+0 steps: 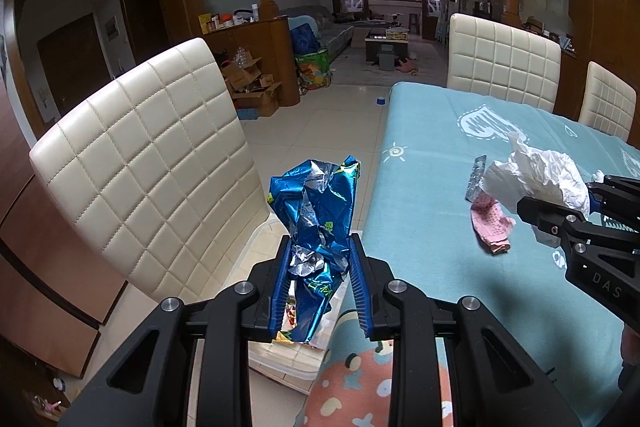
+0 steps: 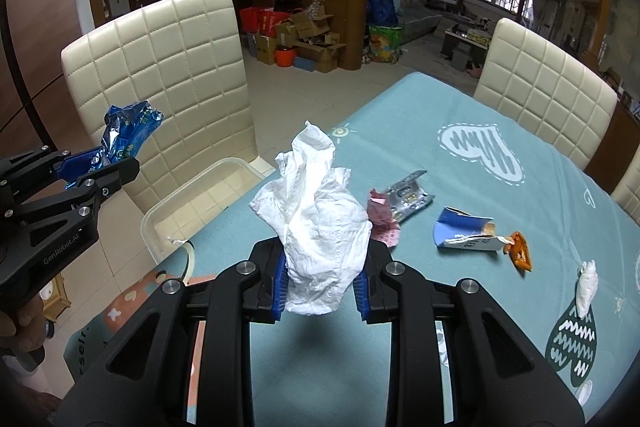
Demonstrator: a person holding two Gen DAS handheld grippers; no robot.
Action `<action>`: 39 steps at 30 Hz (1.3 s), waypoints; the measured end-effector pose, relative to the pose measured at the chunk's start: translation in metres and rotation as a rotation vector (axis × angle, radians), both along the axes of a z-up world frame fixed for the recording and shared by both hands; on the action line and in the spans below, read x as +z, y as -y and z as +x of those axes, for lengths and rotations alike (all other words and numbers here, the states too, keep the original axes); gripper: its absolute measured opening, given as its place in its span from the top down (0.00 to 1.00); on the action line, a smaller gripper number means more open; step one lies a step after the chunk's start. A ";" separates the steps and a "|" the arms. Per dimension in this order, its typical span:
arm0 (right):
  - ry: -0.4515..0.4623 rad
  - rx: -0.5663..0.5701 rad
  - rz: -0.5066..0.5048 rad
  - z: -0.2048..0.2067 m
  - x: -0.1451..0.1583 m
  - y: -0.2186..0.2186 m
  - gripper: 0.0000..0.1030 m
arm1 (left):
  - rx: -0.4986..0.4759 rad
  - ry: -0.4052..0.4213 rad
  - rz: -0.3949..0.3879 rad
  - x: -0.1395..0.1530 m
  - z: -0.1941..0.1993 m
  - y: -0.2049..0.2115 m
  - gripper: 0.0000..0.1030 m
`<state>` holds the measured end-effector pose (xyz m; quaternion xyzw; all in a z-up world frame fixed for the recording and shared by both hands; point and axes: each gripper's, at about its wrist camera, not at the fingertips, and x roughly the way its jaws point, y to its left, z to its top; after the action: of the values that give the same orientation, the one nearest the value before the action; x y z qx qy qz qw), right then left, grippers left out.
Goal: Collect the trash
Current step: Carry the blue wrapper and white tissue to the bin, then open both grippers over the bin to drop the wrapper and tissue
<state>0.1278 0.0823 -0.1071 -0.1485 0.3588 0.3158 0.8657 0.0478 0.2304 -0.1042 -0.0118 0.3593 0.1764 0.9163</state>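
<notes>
- From the left wrist view, we see our left gripper pinching a crumpled shiny blue foil wrapper between its blue pads. We hold it above a clear plastic bin beside the edge of the table with a light blue cloth. A cream quilted chair stands behind.
- From the right wrist view, we see our right gripper pinching a crumpled white tissue above the table. A pink paper scrap, a silver blister pack and a torn blue carton lie on the cloth.
</notes>
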 end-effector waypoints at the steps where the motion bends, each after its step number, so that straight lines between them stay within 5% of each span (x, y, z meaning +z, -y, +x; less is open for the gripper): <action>1: -0.003 0.002 0.000 0.000 -0.001 -0.002 0.73 | 0.000 -0.003 0.000 -0.001 0.000 -0.001 0.73; 19: -0.007 0.075 -0.007 0.004 -0.004 -0.061 0.72 | 0.063 0.000 0.027 -0.011 0.002 -0.039 0.73; 39: -0.040 0.103 -0.034 0.031 -0.015 -0.096 0.72 | 0.091 -0.031 -0.031 -0.028 0.040 -0.073 0.70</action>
<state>0.1586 0.1786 -0.1220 -0.1752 0.3732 0.3568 0.8383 0.0879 0.3031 -0.1325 -0.0396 0.3753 0.2126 0.9013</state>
